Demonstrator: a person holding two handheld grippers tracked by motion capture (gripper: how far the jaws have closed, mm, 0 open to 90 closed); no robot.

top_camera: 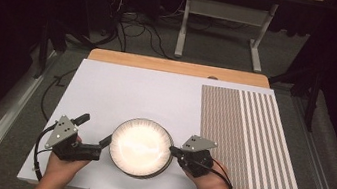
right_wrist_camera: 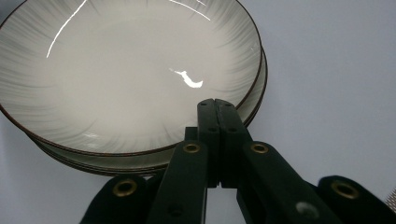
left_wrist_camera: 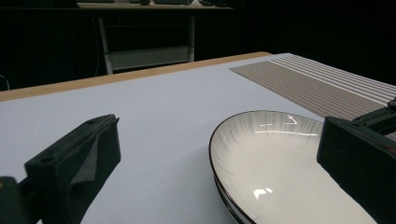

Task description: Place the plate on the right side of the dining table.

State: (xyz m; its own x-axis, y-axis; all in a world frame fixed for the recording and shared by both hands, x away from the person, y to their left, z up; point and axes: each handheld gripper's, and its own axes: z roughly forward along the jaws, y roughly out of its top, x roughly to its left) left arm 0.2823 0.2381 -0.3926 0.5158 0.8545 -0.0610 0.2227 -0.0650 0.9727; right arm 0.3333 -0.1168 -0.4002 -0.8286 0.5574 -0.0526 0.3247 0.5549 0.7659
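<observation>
Dim room, cables on floor; white matte tabletop (top_camera: 122, 87) with a ribbed striped mat (top_camera: 254, 148) at right; two stacked glossy shallow plates (top_camera: 141, 147), dark-rimmed with streaked edges, near the front edge between both grippers; left gripper (top_camera: 94, 136) gapes wide around the rim, probably to grasp; right gripper (right_wrist_camera: 215, 105) is closed empty over the opposite rim.

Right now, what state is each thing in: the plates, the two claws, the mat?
Top plate: empty, upright, stacked on another plate.
Lower plate: under the top one, just its rim showing.
Left claw: open, jaws either side of the stack's left edge, not pressing.
Right claw: shut, empty, tips over the stack's right rim.
Striped mat: flat on the white board, bare.
</observation>
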